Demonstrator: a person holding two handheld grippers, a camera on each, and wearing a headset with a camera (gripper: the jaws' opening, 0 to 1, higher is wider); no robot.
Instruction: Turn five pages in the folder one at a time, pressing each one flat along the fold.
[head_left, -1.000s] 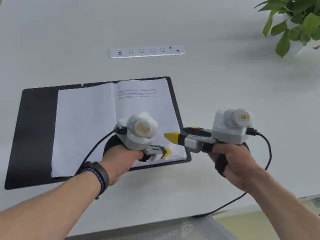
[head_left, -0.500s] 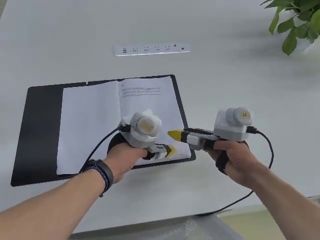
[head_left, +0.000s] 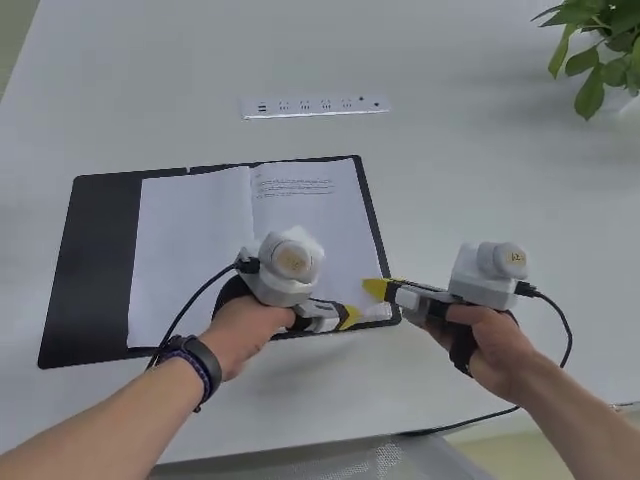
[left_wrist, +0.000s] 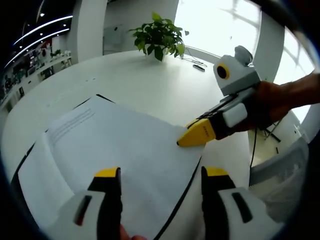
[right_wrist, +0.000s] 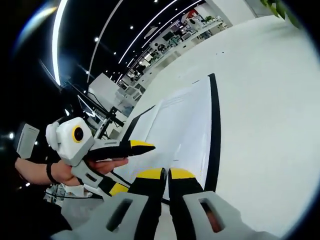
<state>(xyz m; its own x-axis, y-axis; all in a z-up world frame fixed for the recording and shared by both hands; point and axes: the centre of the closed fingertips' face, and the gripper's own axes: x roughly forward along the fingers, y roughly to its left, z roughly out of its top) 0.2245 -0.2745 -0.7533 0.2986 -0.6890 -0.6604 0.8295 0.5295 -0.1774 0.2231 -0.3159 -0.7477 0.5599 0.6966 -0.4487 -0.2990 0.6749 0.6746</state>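
Left hand-held gripper (left_wrist: 161, 172) gapes over the page (left_wrist: 115, 135), print unreadable; right hand-held gripper (right_wrist: 166, 172) closed beside its corner.

Both handheld tools are pale grey plastic with black handles and black, yellow-tipped jaws — the left gripper (head_left: 338, 318) and the right gripper (head_left: 376, 289) each trail a thin black cable (head_left: 200, 290) — while a dark blue-and-black wristband (head_left: 197, 357) circles the left wrist.

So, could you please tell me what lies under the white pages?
A black folder lies open beneath the pages; its cover shows at their left and along the right edge. The rest is covered.
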